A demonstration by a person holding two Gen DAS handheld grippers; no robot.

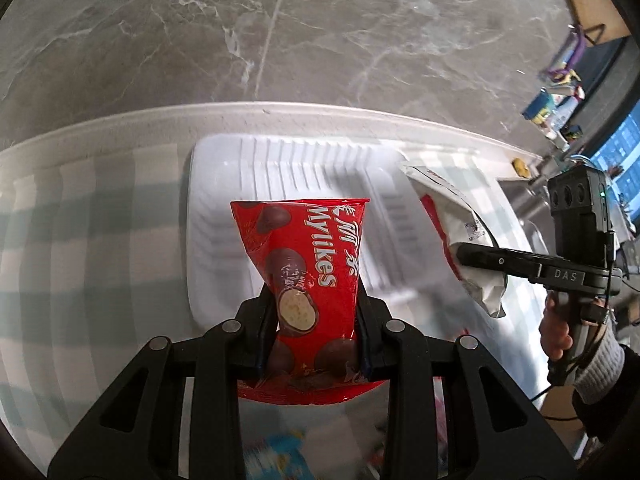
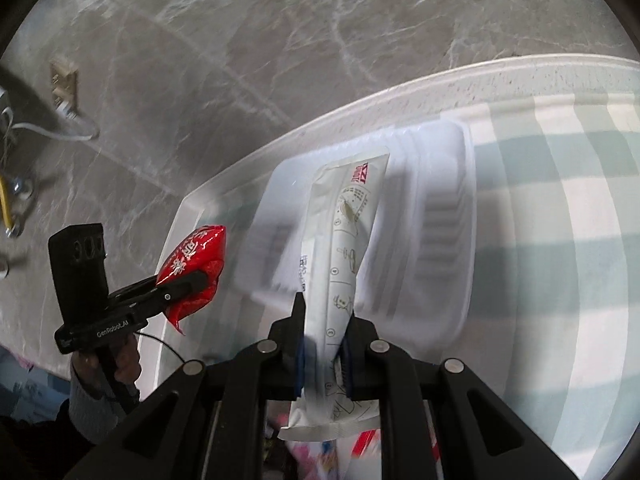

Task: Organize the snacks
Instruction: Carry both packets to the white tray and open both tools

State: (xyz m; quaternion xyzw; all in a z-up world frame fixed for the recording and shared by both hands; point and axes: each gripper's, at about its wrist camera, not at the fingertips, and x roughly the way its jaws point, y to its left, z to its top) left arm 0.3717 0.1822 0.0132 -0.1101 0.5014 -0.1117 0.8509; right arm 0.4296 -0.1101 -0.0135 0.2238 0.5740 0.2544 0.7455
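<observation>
My left gripper point(image 1: 316, 312) is shut on a red Mylikes chocolate-ball bag point(image 1: 304, 256), held up over a white ribbed plastic tray point(image 1: 224, 184). That red bag point(image 2: 192, 264) and the left gripper point(image 2: 196, 278) also show at the left of the right wrist view. My right gripper point(image 2: 324, 336) is shut on a long white snack packet point(image 2: 344, 248) with red print, hanging above the same tray point(image 2: 444, 220). In the left wrist view the white packet point(image 1: 452, 224) sits at the right, pinched by the right gripper point(image 1: 462, 254).
The tray rests on a green-and-white checked cloth point(image 1: 80, 240) on a white table with a raised rim point(image 1: 280, 114). Grey marble floor point(image 1: 280, 32) lies beyond. More blurred packets point(image 1: 280, 456) lie below the grippers. A hand point(image 1: 556, 332) holds the right gripper's handle.
</observation>
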